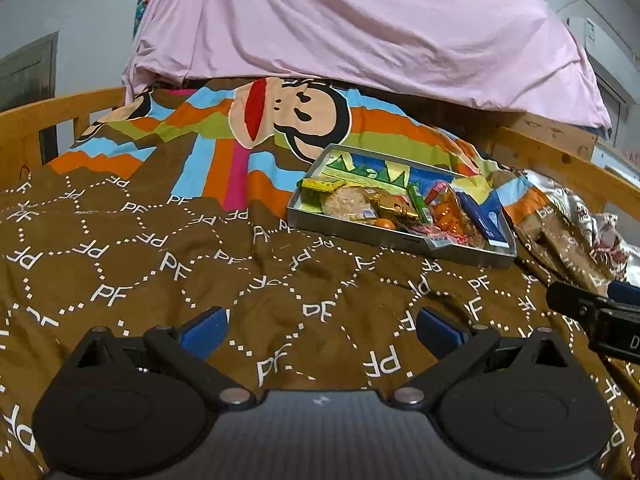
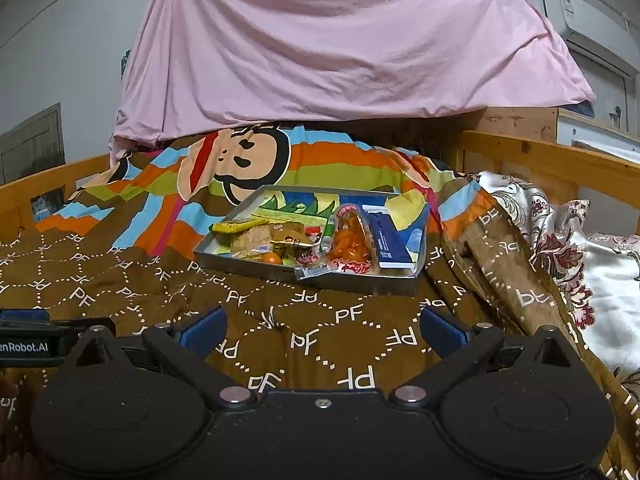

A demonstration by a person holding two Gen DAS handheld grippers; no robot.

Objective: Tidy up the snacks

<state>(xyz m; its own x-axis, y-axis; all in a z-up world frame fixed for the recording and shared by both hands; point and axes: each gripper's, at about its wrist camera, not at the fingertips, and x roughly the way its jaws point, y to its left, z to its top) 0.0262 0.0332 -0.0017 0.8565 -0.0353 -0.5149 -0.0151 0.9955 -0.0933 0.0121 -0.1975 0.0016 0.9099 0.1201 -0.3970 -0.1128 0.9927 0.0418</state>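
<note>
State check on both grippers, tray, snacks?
left gripper: jaws wide open, empty, over the blanket
right gripper: jaws wide open, empty
tray: flat on blanket, filled with snacks
orange snack bag: in tray, its end overhanging the near rim
blue box: in tray, right side

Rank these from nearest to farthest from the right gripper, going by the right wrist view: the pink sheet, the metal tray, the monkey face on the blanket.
From the right gripper:
1. Metal tray, just ahead, slightly right, holding the snacks.
2. Monkey face, behind the tray, to the left.
3. Pink sheet, hanging at the far end.
</note>
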